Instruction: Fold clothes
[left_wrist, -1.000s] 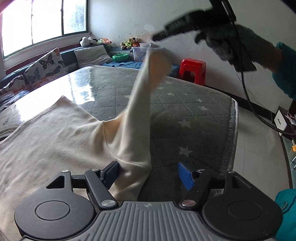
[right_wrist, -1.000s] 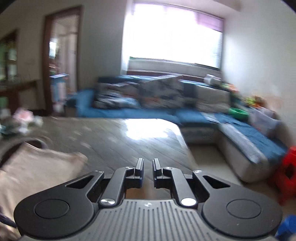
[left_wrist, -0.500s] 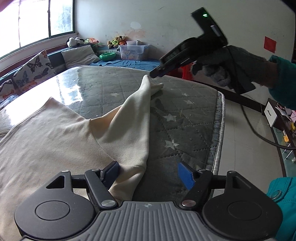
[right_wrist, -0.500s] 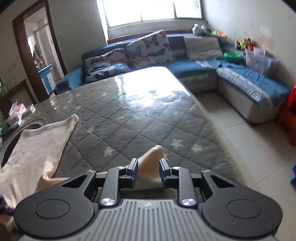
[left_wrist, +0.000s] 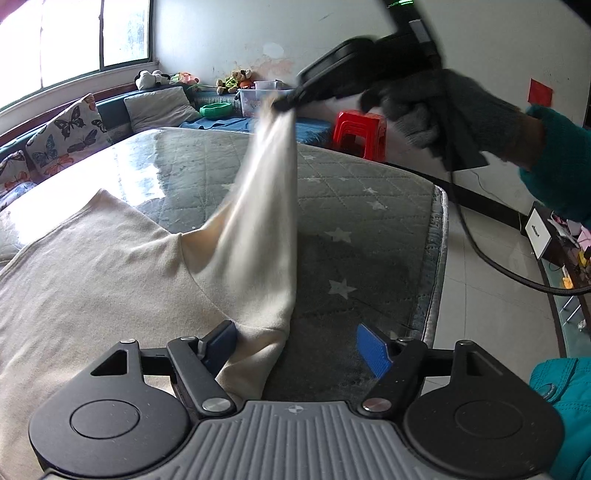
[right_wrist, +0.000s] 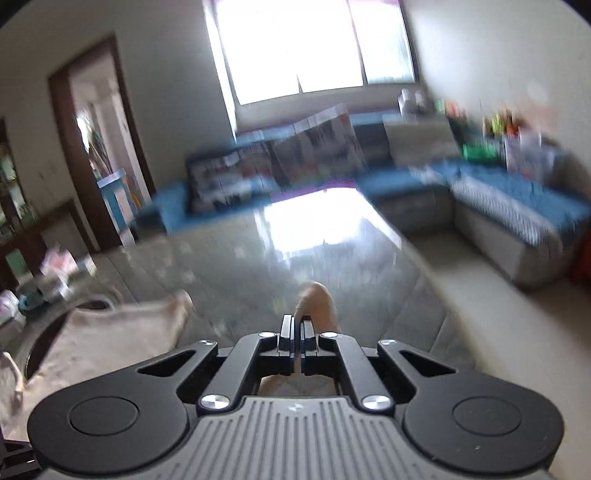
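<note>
A cream top (left_wrist: 92, 280) is spread out on a grey mattress (left_wrist: 369, 221) with little stars on it. Most of the top is lying flat, and no fold is seen in it. One sleeve (left_wrist: 266, 206) is lifted up high off the mattress. The end of the sleeve is pinched by the right gripper (left_wrist: 284, 105), and its jaws are squeezed tight on the cloth. In the right wrist view the same gripper (right_wrist: 297, 328) is seen with a bit of cream cloth poking out past its tips, but this view is blurred. The left gripper (left_wrist: 295, 341) is held low near the shoulder of the top. Its jaws are spread wide, and nothing is held in them, though the cloth is touched by one jaw.

The folding looks only just begun. The sleeve must be laid across the body, and then the other folds must be made.
</note>
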